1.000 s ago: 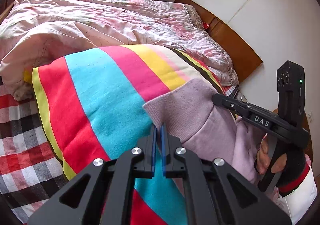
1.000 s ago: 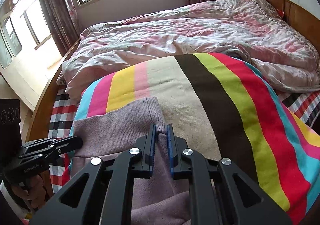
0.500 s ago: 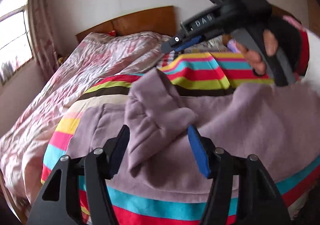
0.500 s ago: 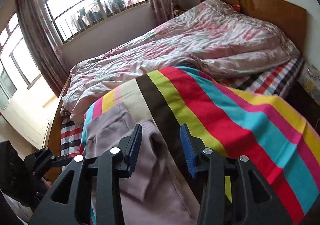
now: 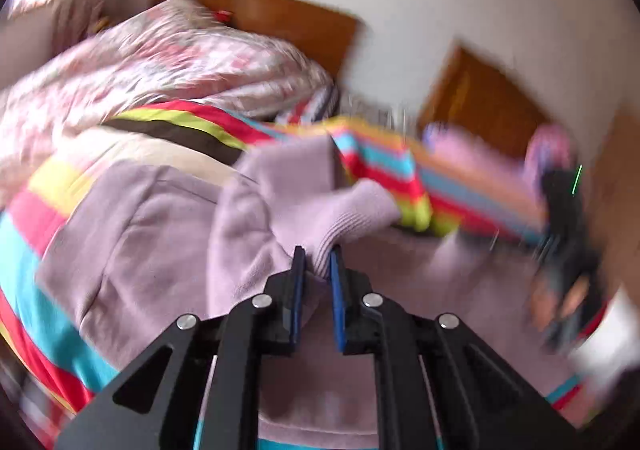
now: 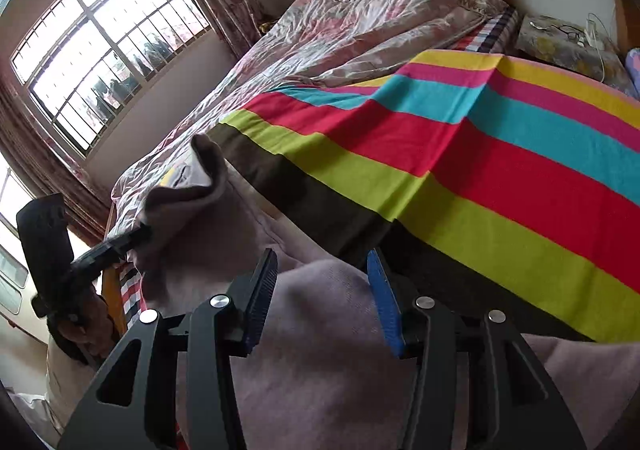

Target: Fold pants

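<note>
Left tongs, black with blue pads, are clamped on the ribbed cuff of the soft lilac fleece pants, pinching a fold of fabric between the two pads. From the right wrist view, those same left tongs show at the left edge, gripping a raised flap of the pants that stands up off the bed. Right tongs stand wide apart, their blue pads on either side of a hump of the lilac cloth without closing on it. In the left wrist view the right tongs appear only as a blurred dark shape at the right edge, so nothing of their jaws can be read there.

The pants lie spread across a broad-striped blanket of red, turquoise, lime, yellow, pink and brown, which covers the near part of the bed. Beyond it lies a crumpled pink floral quilt, reaching a wooden headboard. A barred window with dark red curtains sits at the far left of the right wrist view.
</note>
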`<state>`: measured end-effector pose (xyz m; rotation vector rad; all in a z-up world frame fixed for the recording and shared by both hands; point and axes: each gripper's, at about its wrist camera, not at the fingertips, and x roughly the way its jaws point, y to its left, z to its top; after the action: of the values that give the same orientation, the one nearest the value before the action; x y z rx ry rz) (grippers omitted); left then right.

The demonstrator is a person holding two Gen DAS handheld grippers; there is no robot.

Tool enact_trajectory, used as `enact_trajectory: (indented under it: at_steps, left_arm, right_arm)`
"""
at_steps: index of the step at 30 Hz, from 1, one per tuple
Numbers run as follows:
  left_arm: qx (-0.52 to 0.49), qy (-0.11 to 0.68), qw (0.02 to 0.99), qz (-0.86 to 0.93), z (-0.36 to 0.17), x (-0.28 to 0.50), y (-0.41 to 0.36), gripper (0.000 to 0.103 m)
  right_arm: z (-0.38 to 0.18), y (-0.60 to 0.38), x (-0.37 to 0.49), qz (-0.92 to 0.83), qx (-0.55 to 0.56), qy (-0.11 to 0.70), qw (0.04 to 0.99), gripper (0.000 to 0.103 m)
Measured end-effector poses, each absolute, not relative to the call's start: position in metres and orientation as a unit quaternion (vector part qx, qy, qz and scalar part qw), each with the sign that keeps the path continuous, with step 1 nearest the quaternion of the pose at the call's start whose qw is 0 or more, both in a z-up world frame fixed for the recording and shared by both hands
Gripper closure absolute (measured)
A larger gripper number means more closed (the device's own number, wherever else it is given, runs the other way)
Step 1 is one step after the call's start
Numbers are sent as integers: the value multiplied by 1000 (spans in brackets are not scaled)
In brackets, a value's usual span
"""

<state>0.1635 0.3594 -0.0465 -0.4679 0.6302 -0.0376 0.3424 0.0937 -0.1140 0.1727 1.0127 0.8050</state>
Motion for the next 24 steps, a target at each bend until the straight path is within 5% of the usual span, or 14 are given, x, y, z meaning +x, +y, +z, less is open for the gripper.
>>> enact_trajectory:
  at_steps: [5, 13, 24]
  left_arm:
    - [-519, 184, 832, 62, -102, 90, 468, 87]
    - [-518, 218, 827, 22, -125, 101, 473, 50]
    - [-516, 216, 829, 18, -125, 119, 473, 59]
  right_arm:
    - [-106, 104, 343, 397, 74, 462, 790, 55]
    - [-108, 205, 360, 457, -57, 458, 760, 54]
    - [-109, 264, 359, 509, -124, 444, 727, 64]
